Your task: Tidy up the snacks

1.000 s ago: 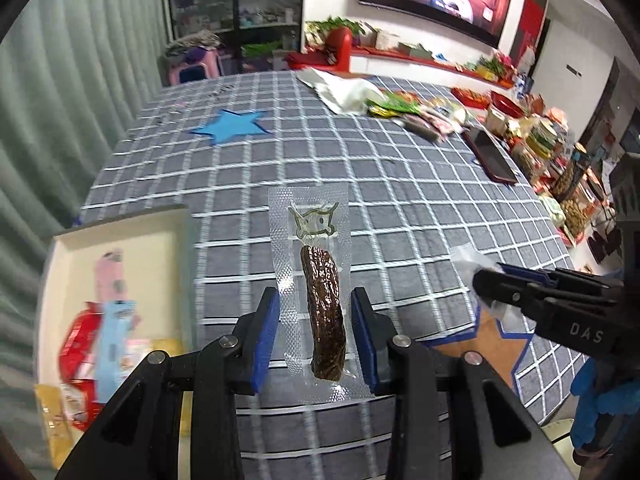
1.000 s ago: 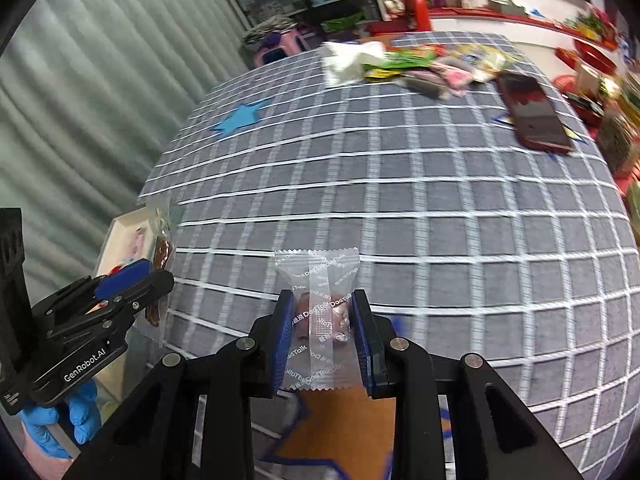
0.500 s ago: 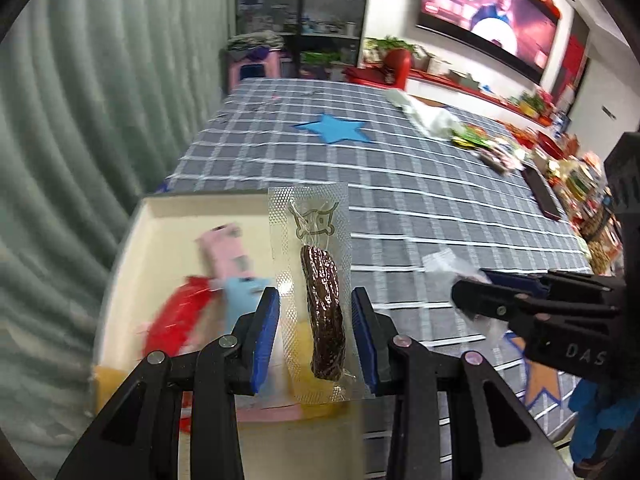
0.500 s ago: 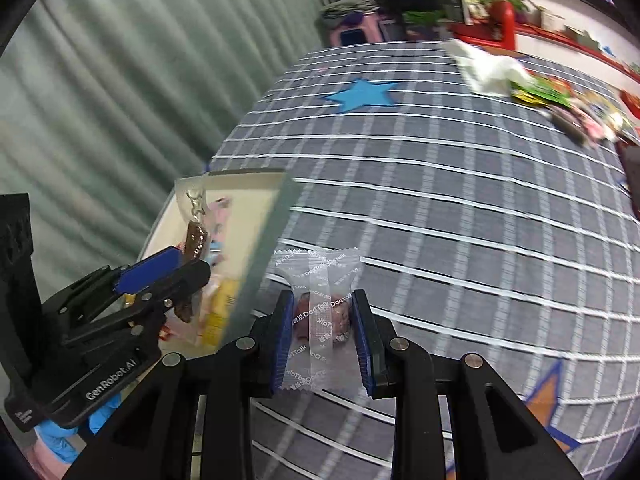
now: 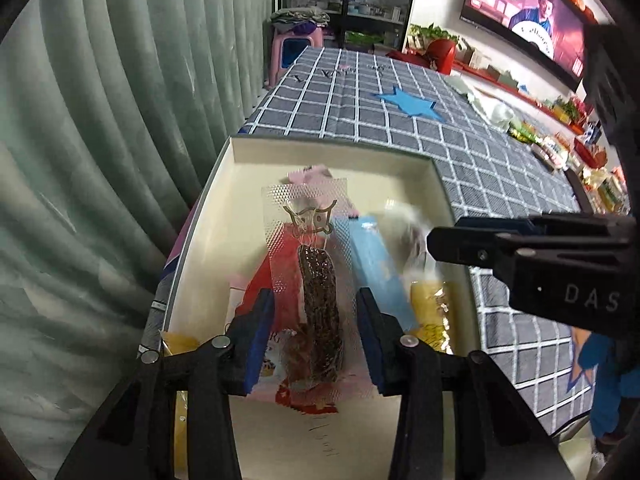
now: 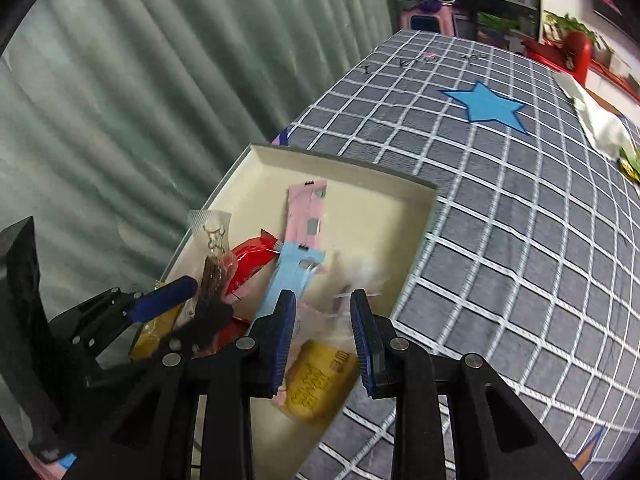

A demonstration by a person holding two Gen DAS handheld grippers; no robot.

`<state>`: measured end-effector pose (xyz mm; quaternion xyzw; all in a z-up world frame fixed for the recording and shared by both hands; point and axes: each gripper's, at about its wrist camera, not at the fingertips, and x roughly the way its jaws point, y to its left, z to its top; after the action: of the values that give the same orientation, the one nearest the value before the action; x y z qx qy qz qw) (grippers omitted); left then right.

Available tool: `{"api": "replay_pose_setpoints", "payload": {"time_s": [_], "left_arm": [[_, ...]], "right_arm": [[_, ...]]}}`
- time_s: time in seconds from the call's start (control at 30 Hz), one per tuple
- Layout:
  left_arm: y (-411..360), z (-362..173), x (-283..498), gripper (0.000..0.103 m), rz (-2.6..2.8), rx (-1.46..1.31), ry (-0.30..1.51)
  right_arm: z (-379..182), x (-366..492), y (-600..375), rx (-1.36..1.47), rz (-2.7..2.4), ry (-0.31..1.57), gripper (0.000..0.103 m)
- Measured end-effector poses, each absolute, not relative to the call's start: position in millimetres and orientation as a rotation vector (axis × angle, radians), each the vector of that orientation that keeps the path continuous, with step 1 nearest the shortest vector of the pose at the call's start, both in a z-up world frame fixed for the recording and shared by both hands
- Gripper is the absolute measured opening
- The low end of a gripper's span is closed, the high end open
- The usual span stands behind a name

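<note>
Both claws hang over the cream box (image 5: pixel 236 152) at the table's near corner. Left gripper (image 5: pixel 316 336) is clenched on a clear vacuum pouch of dark dried meat (image 5: pixel 320 300), held upright between its blue pads, directly above the red, pink and blue packets already lying in the box. Right gripper (image 6: pixel 324 332) stands spread with nothing between its pads; ahead of and below it a blurred whitish candy wrapper (image 6: pixel 356 276) appears to be dropping onto the box floor, beside the blue packet (image 6: pixel 292 280) and above the yellow packet (image 6: pixel 320 384).

The step in hand looks like depositing: one snack just let go, one about to be. Next, the left claw should dip a little lower over a bare patch of the box, then spread its pads so the pouch lies flat rather than catching on the wall. More snacks (image 5: pixel 552 144) wait far ahead across the checked cloth (image 6: pixel 520 200).
</note>
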<state>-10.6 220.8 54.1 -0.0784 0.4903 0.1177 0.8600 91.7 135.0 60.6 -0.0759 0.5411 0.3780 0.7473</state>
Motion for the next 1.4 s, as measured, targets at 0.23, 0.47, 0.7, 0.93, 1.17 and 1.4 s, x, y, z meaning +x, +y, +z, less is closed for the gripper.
{"api": "replay_pose_setpoints", "payload": {"time_s": [0.23,0.47,0.7,0.93,1.17,1.4], "left_arm": [[219.0,52.3,-14.0,0.084,0.206,-0.154,1.023],[212.6,52.3,-15.9,0.086,0.200,-0.118,1.088],[215.5,65.5,-25.3,0.086,0.174,-0.177,1.116],[219.2,72.4,-26.8,0.086,0.241,-0.193,1.165],[220.8,68.2,-27.3,0.086,0.275,-0.183,1.188],[219.6,63.4,-26.9,0.086,0.285,-0.182,1.205]], "right_arm": [[51.3,88.9,135.5,-0.261,0.772,1.213,0.087],[60.0,86.7,126.4,-0.275,0.734,1.262,0.103],[60.0,99.9,108.8,-0.101,0.761,1.400,0.103],[62.3,105.2,95.4,-0.061,0.731,1.437,0.103],[60.7,101.0,97.0,-0.064,0.758,1.452,0.103],[67.0,89.4,109.3,-0.178,0.762,1.400,0.103]]}}
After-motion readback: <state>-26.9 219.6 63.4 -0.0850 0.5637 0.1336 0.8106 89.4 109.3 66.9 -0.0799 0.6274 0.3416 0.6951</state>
